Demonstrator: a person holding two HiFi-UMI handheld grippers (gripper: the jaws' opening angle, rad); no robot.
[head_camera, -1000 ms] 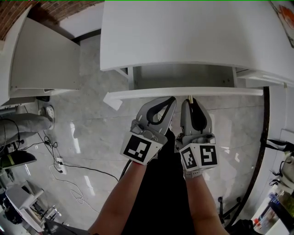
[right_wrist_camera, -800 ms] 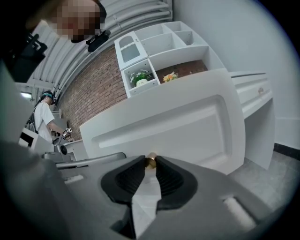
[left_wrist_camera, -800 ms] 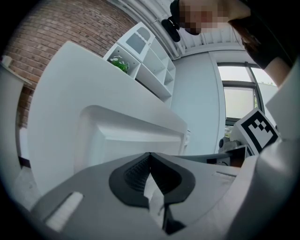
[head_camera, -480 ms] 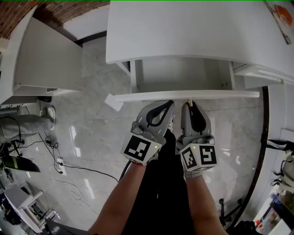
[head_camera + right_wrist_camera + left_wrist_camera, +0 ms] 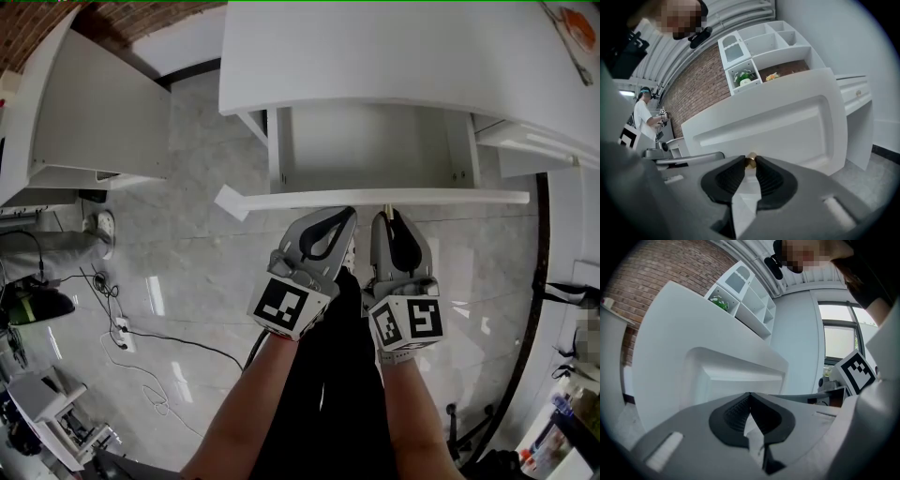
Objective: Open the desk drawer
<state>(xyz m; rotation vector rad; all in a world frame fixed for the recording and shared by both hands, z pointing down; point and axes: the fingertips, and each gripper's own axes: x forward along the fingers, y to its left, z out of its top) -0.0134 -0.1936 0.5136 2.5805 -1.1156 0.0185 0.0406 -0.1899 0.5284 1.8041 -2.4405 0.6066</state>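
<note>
My right gripper (image 5: 389, 217) has its jaws narrowed onto the small brass knob (image 5: 750, 161), pads pressing it from both sides, and the knob sits at twelve o'clock from my right hand on the white drawer (image 5: 375, 199) front. The drawer stands partly out from under the white desk (image 5: 394, 56), its pale inside showing at twelve o'clock in the head view. My left gripper (image 5: 349, 214) lies just beside the right at its nine o'clock, jaws closed tip to tip on nothing, tips near the drawer front. A second white cabinet (image 5: 94, 112) stands at ten o'clock, and cables (image 5: 141, 347) trail over the glossy floor at eight o'clock.
</note>
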